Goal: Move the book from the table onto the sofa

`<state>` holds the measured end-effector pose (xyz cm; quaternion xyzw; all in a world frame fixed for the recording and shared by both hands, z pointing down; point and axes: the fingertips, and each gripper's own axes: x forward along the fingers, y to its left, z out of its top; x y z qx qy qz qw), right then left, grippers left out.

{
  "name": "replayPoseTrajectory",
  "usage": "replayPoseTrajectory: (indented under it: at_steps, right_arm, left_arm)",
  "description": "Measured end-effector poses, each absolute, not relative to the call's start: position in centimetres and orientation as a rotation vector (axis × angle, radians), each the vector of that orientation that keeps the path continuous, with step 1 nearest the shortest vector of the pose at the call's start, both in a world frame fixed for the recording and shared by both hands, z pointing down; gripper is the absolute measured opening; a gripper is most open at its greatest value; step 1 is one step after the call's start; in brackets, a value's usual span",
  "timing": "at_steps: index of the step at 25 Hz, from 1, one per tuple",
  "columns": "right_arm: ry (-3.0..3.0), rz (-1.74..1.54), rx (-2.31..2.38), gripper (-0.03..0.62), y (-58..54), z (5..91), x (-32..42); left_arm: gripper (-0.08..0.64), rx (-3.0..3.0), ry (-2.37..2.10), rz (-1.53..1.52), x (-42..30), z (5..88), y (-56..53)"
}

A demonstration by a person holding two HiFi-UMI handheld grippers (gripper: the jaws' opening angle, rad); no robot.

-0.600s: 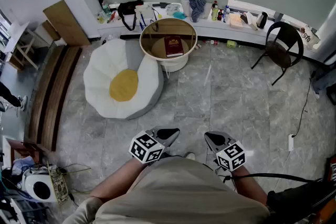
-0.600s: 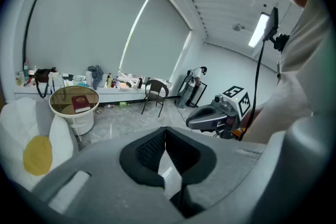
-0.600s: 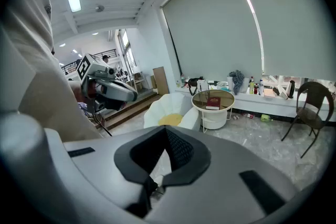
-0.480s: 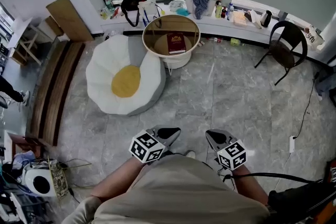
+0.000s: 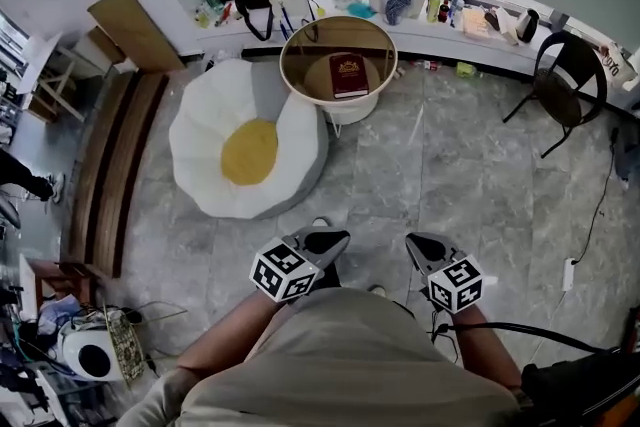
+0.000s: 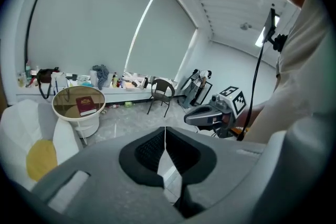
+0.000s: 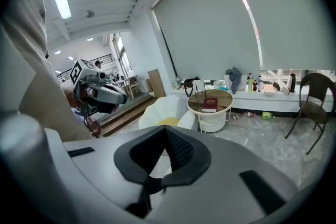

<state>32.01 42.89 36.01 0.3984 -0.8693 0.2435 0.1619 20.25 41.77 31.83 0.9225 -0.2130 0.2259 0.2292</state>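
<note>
Book (image 5: 348,75) on table (image 5: 300,45); sofa (image 5: 205,130) left beside table.

Dark red book (image 5: 348,75); white sofa (image 5: 200,127), yellow centre; grey marbled floor (image 5: 450,177).

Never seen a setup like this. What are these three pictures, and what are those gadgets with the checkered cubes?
A person holds a grasping tool in each hand; the checkered cubes are part of them. One picture comes from a camera on the person's head, looking down: the left tool and right tool show at its bottom. The other two come from cameras riding on each tool, looking along its jaws. Both tools are shut and empty. Across the floor a red book lies on a round table beside a white sofa with a yellow middle.
</note>
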Motion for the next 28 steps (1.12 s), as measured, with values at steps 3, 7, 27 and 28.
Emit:
replayPoseTrajectory:
  at_steps: [3,7,27,28]
  right_arm:
    - [-2.440,0.740,1.230,0.012,39.1,36.7,31.3]
    - [-2.368,0.782,1.313,0.018,32.7,36.7,29.8]
    - [-2.271,1.076,1.186,0.132,-4.7,47.9,27.0]
    - [-2.267,1.088,1.166,0.132,-7.0,49.0,27.5]
  left_arm:
    - [0.009,2.563,-0.498,0.602,19.2,32.4,37.5]
    - [0.054,2.568,-0.411,0.585,17.2,32.6,30.0]
    - [0.143,2.162,-0.632,0.524,9.5,45.1,-2.5]
    - [0.146,2.127,-0.651,0.528,9.8,46.1,-4.0]
